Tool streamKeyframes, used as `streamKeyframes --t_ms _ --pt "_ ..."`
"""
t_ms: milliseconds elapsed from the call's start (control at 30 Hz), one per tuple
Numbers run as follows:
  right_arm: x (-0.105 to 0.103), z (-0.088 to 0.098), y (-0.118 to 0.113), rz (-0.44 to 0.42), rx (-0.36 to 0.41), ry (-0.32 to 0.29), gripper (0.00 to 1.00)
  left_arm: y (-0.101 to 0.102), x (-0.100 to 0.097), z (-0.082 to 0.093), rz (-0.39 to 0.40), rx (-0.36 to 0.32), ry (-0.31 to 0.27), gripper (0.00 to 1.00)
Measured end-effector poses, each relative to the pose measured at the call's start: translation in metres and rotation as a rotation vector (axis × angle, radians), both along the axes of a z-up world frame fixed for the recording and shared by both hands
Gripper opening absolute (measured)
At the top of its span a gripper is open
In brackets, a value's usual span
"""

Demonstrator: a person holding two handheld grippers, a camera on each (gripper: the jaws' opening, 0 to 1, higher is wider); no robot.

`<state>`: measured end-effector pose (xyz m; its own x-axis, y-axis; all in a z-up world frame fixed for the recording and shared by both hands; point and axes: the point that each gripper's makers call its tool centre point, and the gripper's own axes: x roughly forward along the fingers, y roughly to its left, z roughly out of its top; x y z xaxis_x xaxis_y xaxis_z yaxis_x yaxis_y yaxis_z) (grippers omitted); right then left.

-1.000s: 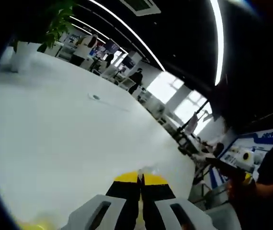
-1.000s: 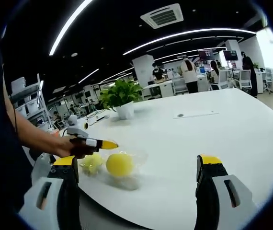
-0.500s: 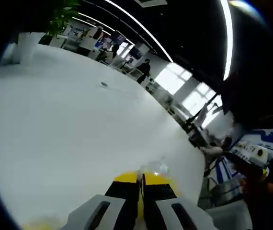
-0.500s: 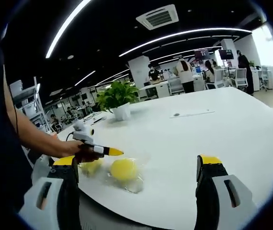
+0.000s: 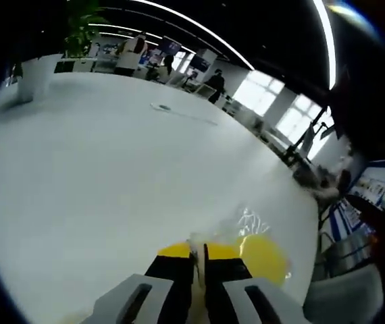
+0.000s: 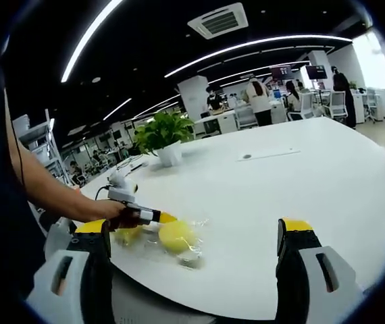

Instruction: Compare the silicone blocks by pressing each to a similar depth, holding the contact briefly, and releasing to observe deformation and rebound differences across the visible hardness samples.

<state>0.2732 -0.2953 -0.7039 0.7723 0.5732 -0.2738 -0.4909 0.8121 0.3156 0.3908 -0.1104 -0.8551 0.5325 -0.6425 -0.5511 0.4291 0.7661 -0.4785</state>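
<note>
Two soft yellow samples in crinkled clear wrap lie near the white table's (image 6: 300, 182) near edge. The rounder yellow sample (image 6: 177, 236) is in the middle and a smaller yellow sample (image 6: 128, 235) lies to its left. My left gripper (image 6: 167, 217), held by a hand, has its yellow tips shut and resting at the upper left edge of the rounder sample's wrap. In the left gripper view the shut left gripper (image 5: 199, 251) sits just left of that yellow sample (image 5: 265, 258) and its clear wrap (image 5: 250, 221). My right gripper (image 6: 192, 226) stands wide open, well short of the samples.
A potted plant (image 6: 165, 138) stands at the table's far side, also seen as the white pot (image 5: 38, 75). A small flat strip (image 6: 267, 154) lies mid-table. People and desks fill the office behind. The table edge curves close below the samples.
The left gripper has come down and forward onto the wrap beside the rounder sample, which now shows at the right of its own view. The right gripper stays open and still.
</note>
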Motion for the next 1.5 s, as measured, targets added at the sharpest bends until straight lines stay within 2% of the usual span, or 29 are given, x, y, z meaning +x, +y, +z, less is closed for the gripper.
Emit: streamKeyframes --t_ms 200,233,267,367,433,500,567,600,667,733,767,800,833,900,1033,1133,1167,1233,1267,1367,1433,1500 --pt "0.006 -0.005 0.001 0.000 -0.016 0.017 0.96 0.005 0.001 -0.004 0.012 0.031 -0.020 0.08" --pt "0.006 -0.002 0.001 0.002 -0.019 0.017 0.96 0.011 0.005 -0.009 0.006 0.088 -0.038 0.11" --pt "0.005 -0.001 0.001 0.004 -0.020 0.016 0.96 0.014 0.006 -0.011 0.003 0.113 -0.046 0.13" --pt "0.006 0.003 0.000 0.015 -0.037 0.006 0.96 0.012 0.007 -0.009 0.010 0.096 -0.028 0.14" --pt "0.008 0.002 -0.005 0.002 -0.025 0.005 0.96 0.016 0.008 -0.006 0.011 0.118 -0.041 0.20" --pt "0.008 0.000 -0.005 -0.007 -0.015 0.015 0.96 0.018 0.010 -0.004 0.023 0.101 -0.031 0.27" --pt "0.006 -0.001 -0.003 0.002 -0.024 0.024 0.96 0.019 0.011 -0.003 0.015 0.104 -0.047 0.36" --pt "0.006 0.000 -0.003 0.006 -0.030 0.018 0.96 0.020 0.011 0.002 0.011 0.108 -0.064 0.46" --pt "0.006 0.000 -0.002 0.012 -0.035 0.016 0.96 0.023 0.018 0.019 0.019 0.089 -0.154 0.60" --pt "0.007 -0.002 -0.003 0.018 -0.050 0.021 0.96 0.024 0.022 0.031 0.003 0.074 -0.201 0.75" --pt "0.008 -0.003 -0.005 0.018 -0.055 0.025 0.96 0.024 0.024 0.043 -0.016 0.051 -0.235 0.83" --pt "0.009 -0.004 -0.006 0.014 -0.052 0.029 0.96 0.023 0.026 0.052 -0.027 0.031 -0.268 1.00" --pt "0.012 -0.004 -0.008 0.009 -0.047 0.031 0.96 0.029 0.028 0.067 -0.026 0.019 -0.309 0.97" --pt "0.016 -0.002 -0.010 0.002 -0.052 0.016 0.96 0.041 0.028 0.086 -0.048 0.028 -0.367 1.00" --pt "0.026 0.003 -0.009 0.006 -0.071 -0.001 0.96 0.070 0.022 0.108 -0.041 0.033 -0.383 1.00" --pt "0.033 0.007 -0.006 0.016 -0.078 -0.018 0.96 0.101 0.015 0.126 -0.005 0.031 -0.396 1.00" --pt "0.034 0.007 -0.006 0.017 -0.078 -0.020 0.96 0.108 0.011 0.130 -0.007 0.047 -0.407 1.00" --pt "0.037 0.008 -0.002 0.027 -0.075 -0.026 0.96 0.123 0.000 0.134 -0.047 0.125 -0.456 1.00" --pt "0.038 0.008 0.002 0.036 -0.080 -0.029 0.96 0.127 -0.003 0.134 -0.053 0.137 -0.459 1.00" --pt "0.040 0.006 0.008 0.053 -0.087 -0.030 0.96 0.147 -0.027 0.136 -0.039 0.122 -0.431 1.00" --pt "0.042 0.006 0.013 0.066 -0.086 -0.033 0.96 0.165 -0.038 0.139 0.027 0.113 -0.415 1.00" --pt "0.041 0.004 0.021 0.088 -0.085 -0.036 0.96 0.179 -0.049 0.143 0.055 0.130 -0.439 1.00"
